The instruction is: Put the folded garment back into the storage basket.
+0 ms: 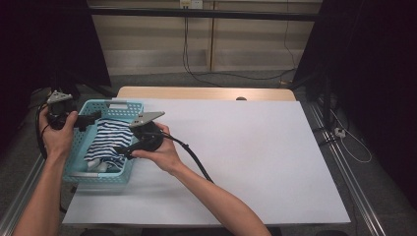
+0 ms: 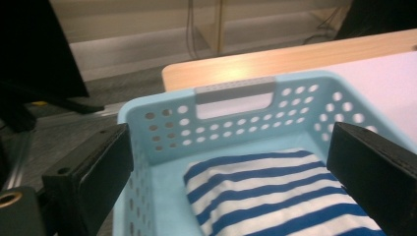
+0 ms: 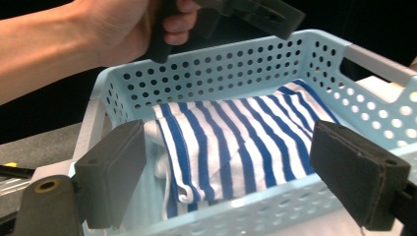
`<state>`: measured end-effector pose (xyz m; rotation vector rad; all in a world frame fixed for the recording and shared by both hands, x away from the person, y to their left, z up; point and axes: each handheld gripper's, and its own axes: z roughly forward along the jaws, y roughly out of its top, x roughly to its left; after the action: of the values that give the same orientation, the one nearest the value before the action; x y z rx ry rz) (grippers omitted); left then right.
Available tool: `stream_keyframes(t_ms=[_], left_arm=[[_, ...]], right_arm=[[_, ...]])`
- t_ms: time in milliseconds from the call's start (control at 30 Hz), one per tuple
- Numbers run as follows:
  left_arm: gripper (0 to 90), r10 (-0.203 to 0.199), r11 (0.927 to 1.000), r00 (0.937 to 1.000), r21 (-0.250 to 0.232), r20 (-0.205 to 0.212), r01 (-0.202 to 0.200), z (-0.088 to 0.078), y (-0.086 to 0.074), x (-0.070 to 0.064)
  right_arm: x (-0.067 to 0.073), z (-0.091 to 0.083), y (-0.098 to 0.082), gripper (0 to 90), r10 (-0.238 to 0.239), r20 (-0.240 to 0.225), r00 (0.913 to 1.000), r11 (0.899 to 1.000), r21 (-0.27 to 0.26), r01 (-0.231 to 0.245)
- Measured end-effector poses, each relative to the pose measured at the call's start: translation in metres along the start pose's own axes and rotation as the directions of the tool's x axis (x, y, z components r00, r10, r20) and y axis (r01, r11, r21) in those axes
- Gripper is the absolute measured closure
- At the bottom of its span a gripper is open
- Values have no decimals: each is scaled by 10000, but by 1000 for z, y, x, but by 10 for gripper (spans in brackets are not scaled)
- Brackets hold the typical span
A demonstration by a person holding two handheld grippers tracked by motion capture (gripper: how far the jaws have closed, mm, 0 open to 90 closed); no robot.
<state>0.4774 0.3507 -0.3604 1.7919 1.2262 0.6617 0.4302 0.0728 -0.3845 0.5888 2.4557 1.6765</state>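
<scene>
A light blue perforated basket (image 1: 118, 104) stands at the table's left edge. Inside it lies a folded blue-and-white striped cloth (image 1: 105, 140). My left gripper (image 1: 93, 119) hovers over the basket's left rim, jaws open and empty. In the left gripper view the left gripper (image 2: 230, 147) looks along the basket (image 2: 236, 91) onto the cloth (image 2: 265, 194). My right gripper (image 1: 123, 150) is at the basket's right side, open with nothing between the jaws. In the right gripper view the right gripper (image 3: 231, 147) frames the cloth (image 3: 221, 123) across the basket's near wall (image 3: 255, 201), with the left gripper (image 3: 275, 18) above the far wall.
A white sheet (image 1: 255, 147) covers the table, with a wooden strip (image 1: 206, 93) bare at the far edge. The right gripper's black cable (image 1: 194, 157) trails over the sheet. Dark curtains flank the table, and cables lie on the floor behind it.
</scene>
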Motion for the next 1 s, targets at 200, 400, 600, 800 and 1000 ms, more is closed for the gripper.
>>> stream_keyframes(t_ms=[200,400,600,800,1000], left_arm=[[47,132,9999,9996,24,-249,-131,-9,-3,-9],[47,73,9996,9997,-273,-226,-79,-23,-7,-16],[47,178,9981,9997,-582,-155,-187,-36,-12,-30],[47,369,9958,9993,-837,23,-365,-49,-12,-47],[47,215,9947,9997,-1006,68,-208,-58,-17,-59]], right_arm=[[-3,-10,-3,73,87,126,9999,9998,-195,-84],[-5,-18,-6,60,210,402,9990,9992,-344,-197],[-5,-29,-9,57,172,767,9969,9988,-471,-136],[-2,-39,-11,53,190,925,9955,9979,-637,-131],[-2,-54,-13,51,173,1122,9935,9953,-967,-64]])
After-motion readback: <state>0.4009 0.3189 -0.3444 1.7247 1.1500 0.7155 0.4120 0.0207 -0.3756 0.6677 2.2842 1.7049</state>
